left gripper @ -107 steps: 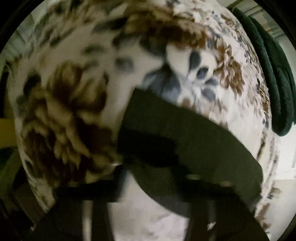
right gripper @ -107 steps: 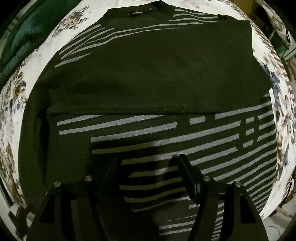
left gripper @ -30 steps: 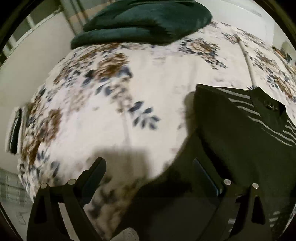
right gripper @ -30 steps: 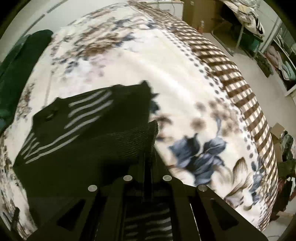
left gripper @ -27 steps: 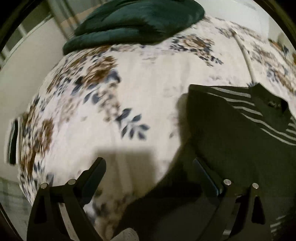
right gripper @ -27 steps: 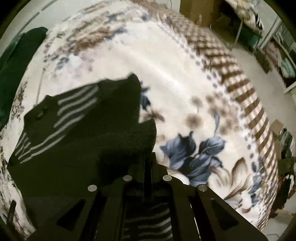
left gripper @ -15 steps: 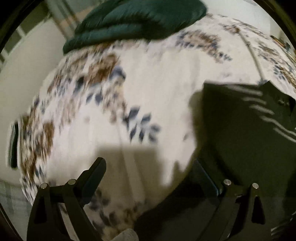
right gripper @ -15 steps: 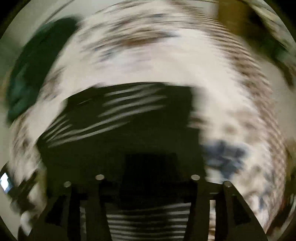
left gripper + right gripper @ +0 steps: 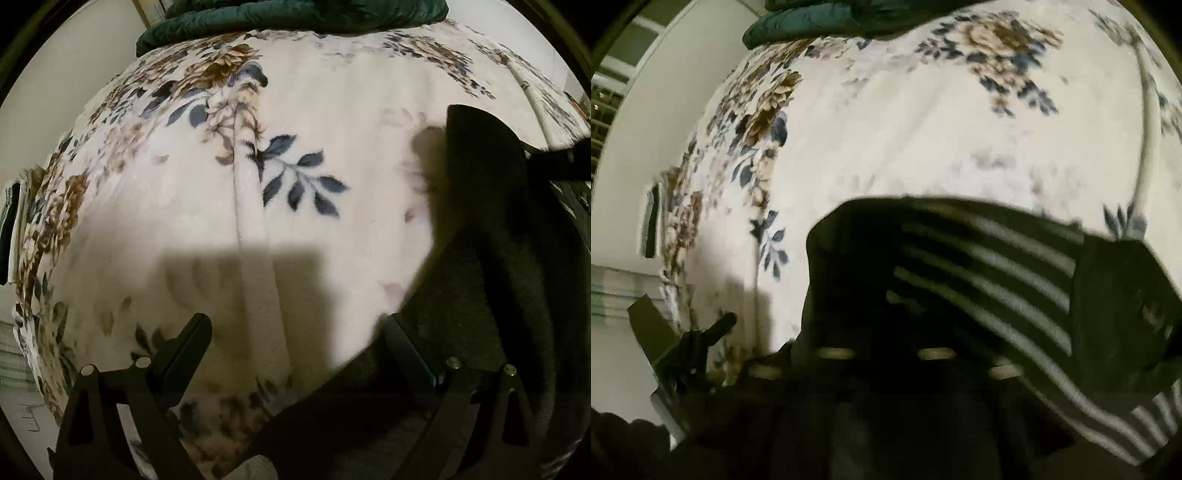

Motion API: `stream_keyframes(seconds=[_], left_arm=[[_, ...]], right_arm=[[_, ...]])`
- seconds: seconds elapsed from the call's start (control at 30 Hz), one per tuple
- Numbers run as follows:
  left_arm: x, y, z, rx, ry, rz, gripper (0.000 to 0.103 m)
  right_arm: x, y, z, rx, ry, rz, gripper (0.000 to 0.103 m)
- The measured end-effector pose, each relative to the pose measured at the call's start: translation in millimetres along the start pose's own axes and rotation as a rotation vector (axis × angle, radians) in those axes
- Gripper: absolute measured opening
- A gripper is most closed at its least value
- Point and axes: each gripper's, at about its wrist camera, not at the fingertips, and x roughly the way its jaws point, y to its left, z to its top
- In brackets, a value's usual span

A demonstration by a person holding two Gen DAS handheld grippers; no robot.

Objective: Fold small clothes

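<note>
A dark sweater with grey stripes (image 9: 979, 280) lies folded on a white floral blanket (image 9: 258, 184). In the left wrist view the sweater (image 9: 498, 295) fills the right and lower side. My left gripper (image 9: 295, 343) is open and empty, its right finger over the sweater's edge, its left finger over the blanket. My right gripper is low against the sweater, blurred and dark; its fingers are hard to make out. The left gripper also shows in the right wrist view (image 9: 690, 339), at the lower left.
A dark green quilt (image 9: 295, 14) lies at the far end of the bed. A wall (image 9: 74, 74) runs along the bed's left edge. A dark object (image 9: 650, 221) sits on that edge.
My right gripper opened off the sweater's corner and swung left over the sweater. My left gripper stayed open and shifted slightly to the left of the sweater.
</note>
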Motion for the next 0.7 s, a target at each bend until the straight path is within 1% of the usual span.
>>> stream_keyframes(seconds=[0.1,0.17,0.2,0.23,0.27,0.3,0.33,0.37,0.4,0.43,0.47,0.5,0.53,0.57,0.6,0.67,0.7], left_arm=[[1.9,1.3,-0.8,-0.001,0.001,0.000,0.096],[2.9,4.0,0.4,-0.007,0.010,-0.006,0.096],[3.0,5.3,1.8,-0.007,0.013,-0.007,0.096],[2.3,6.4,2.9,-0.004,0.014,-0.005,0.096],[0.8,8.4,4.6,-0.001,0.013,0.000,0.096],[-1.7,11.6,6.9,0.000,0.011,0.000,0.096],[-4.9,14.9,8.9,-0.002,0.005,-0.002,0.096],[-8.7,17.8,10.5,-0.005,-0.002,-0.005,0.096],[-14.0,20.7,13.2,-0.005,-0.013,-0.007,0.096],[-18.6,22.7,16.2,-0.003,-0.023,-0.012,0.096],[-22.6,23.4,18.5,0.000,-0.033,-0.015,0.096],[-27.3,23.1,21.8,0.006,-0.045,-0.017,0.096],[-31.6,22.3,25.8,0.015,-0.057,-0.022,0.096],[-34.7,21.0,28.9,0.022,-0.068,-0.028,0.096],[-37.8,18.0,32.2,0.033,-0.077,-0.032,0.096],[-42.1,10.7,37.5,0.052,-0.096,-0.037,0.096],[-42.9,6.7,40.4,0.060,-0.105,-0.037,0.096]], right_arm=[[-9.1,-21.7,9.5,0.103,-0.056,-0.068,0.002],[-9.2,-38.3,11.9,0.160,-0.061,-0.106,0.002],[-7.3,-45.1,12.2,0.187,-0.051,-0.109,0.002],[-6.2,-52.4,11.6,0.226,-0.031,-0.092,0.002],[-8.6,-57.5,9.0,0.262,-0.028,-0.077,0.003],[-13.7,-61.7,4.5,0.296,-0.036,-0.067,0.008],[-22.7,-67.9,-2.7,0.338,-0.054,-0.043,0.019],[-38.2,-77.1,-16.7,0.402,-0.087,0.007,0.035],[-48.1,-81.0,-29.3,0.442,-0.115,0.035,0.042],[-64.0,-88.2,-46.8,0.491,-0.152,0.055,0.046],[-84.5,-97.6,-73.3,0.549,-0.193,0.061,0.046],[-95.8,-102.5,-91.3,0.584,-0.215,0.051,0.047],[-117.2,-112.1,-123.2,0.639,-0.250,0.002,0.048],[-129.6,-118.3,-143.2,0.668,-0.266,-0.044,0.051],[-144.4,-125.1,-168.7,0.698,-0.280,-0.115,0.051],[-169.7,-140.1,-214.9,0.756,-0.285,-0.262,0.051],[-180.5,-149.5,-236.7,0.789,-0.289,-0.303,0.051]])
